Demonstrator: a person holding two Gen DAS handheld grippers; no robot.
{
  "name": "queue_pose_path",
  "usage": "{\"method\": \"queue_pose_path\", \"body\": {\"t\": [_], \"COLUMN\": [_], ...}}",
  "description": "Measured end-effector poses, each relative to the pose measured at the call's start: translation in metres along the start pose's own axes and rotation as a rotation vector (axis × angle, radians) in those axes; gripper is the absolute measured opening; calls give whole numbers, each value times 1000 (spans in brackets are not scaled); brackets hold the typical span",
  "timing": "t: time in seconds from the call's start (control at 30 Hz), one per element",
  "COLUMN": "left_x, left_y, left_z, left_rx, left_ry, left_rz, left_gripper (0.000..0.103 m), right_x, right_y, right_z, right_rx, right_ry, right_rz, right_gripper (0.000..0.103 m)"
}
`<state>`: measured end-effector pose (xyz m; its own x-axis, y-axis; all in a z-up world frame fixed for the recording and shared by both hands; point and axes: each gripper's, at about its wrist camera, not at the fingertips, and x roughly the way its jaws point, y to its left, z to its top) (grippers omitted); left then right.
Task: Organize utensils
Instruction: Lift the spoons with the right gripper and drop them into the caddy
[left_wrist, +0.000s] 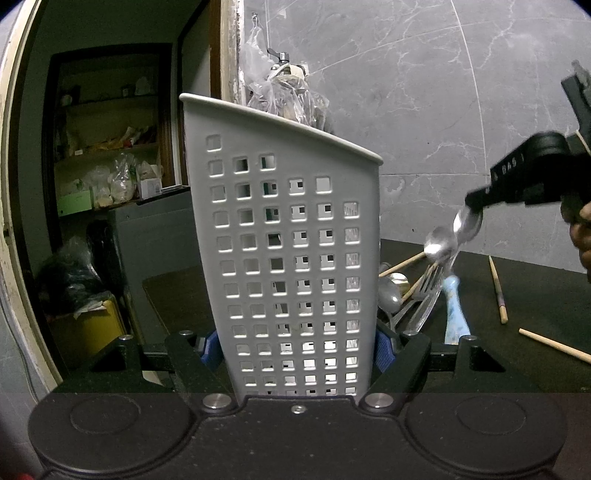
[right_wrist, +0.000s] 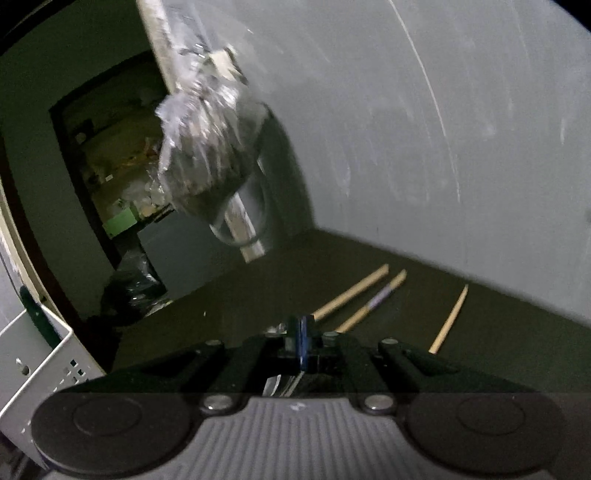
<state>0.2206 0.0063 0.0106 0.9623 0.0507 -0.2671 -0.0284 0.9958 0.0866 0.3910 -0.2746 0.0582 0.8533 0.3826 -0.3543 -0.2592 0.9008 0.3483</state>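
Above the tabletop (left_wrist: 517, 295), the right gripper (left_wrist: 474, 205) tilts down, fingers pinching a spoon (left_wrist: 467, 223). Left gripper (left_wrist: 295, 350) fingers clamp the upright perforated holder (left_wrist: 288, 229); its contents are hidden.

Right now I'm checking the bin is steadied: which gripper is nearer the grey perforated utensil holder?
Left. The left gripper clamps the utensil holder at its base; the right gripper is off to its side, gripping a spoon.

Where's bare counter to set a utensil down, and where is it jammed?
Free: dark counter between the lone chopstick and the tiled wall, and the far-left strip beside the white caddy. Crowded: right beside the caddy, a pile of spoons and forks, with the right gripper above it shut on a spoon.
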Motion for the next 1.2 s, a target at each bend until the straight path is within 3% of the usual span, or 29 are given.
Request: {"method": "queue_pose_path", "body": {"t": [0.3,0.67,0.9,1.2], "left_x": [0,-1,-1,-1], "left_y": [-1,-1,-1,-1], "left_z": [-1,-1,-2,-2], "left_rx": [0,1,1,1], "left_ry": [-1,-1,-2,-1], "left_rz": [0,-1,0,1], "left_gripper": [76,76,76,76], "right_x": [-28,-60,-86,-116], "right_y": [39,85,106,146], "right_z": [8,-5,4,35], "right_rx": [-205,-447,-490,-507], "right_ry": [-143,-318,-422,-617], "right_rz": [-37,-83,-46,58], "right_gripper": [1,1,1,1]}}
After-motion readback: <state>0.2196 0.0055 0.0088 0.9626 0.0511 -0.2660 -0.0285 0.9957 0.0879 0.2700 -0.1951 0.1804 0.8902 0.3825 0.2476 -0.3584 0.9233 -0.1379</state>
